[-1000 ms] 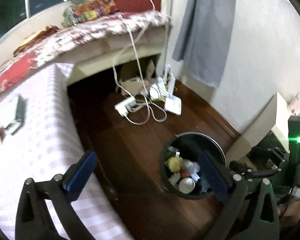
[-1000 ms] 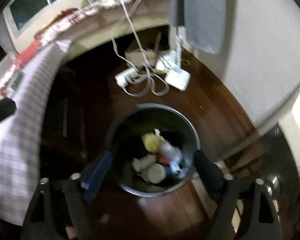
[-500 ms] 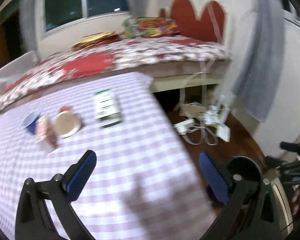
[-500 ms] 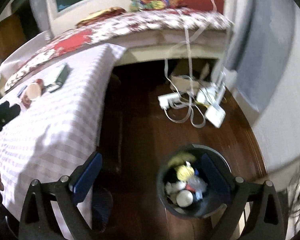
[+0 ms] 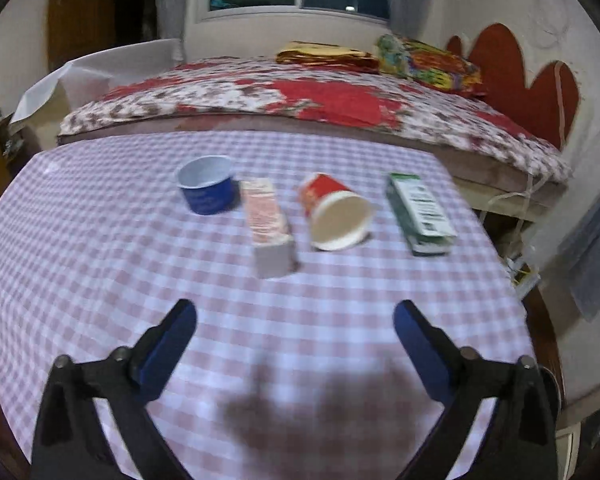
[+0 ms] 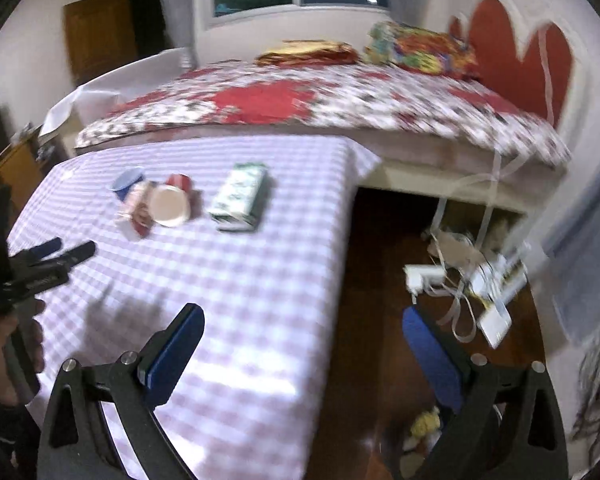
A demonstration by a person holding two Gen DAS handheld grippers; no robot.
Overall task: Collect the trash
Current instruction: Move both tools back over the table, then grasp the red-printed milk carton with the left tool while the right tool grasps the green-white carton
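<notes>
Four pieces of trash lie in a row at the centre of the left wrist view, on the table with the lilac checked cloth (image 5: 100, 248): a blue plastic cup (image 5: 206, 191) standing upright, a pink and white carton (image 5: 269, 228) on its side, a red paper cup (image 5: 334, 212) tipped over, and a green and white carton (image 5: 420, 214). None is collected yet. The left gripper (image 5: 294, 344) hovers near them; its jaws have just been closing slightly but stand wide, nothing between them.

In the right wrist view the same four lie upper left. The right gripper (image 6: 300, 350) is spread, empty, over the table edge. Yellow trash (image 6: 424, 424) shows at the bottom, presumably already binned. Nothing blocks the reach.
</notes>
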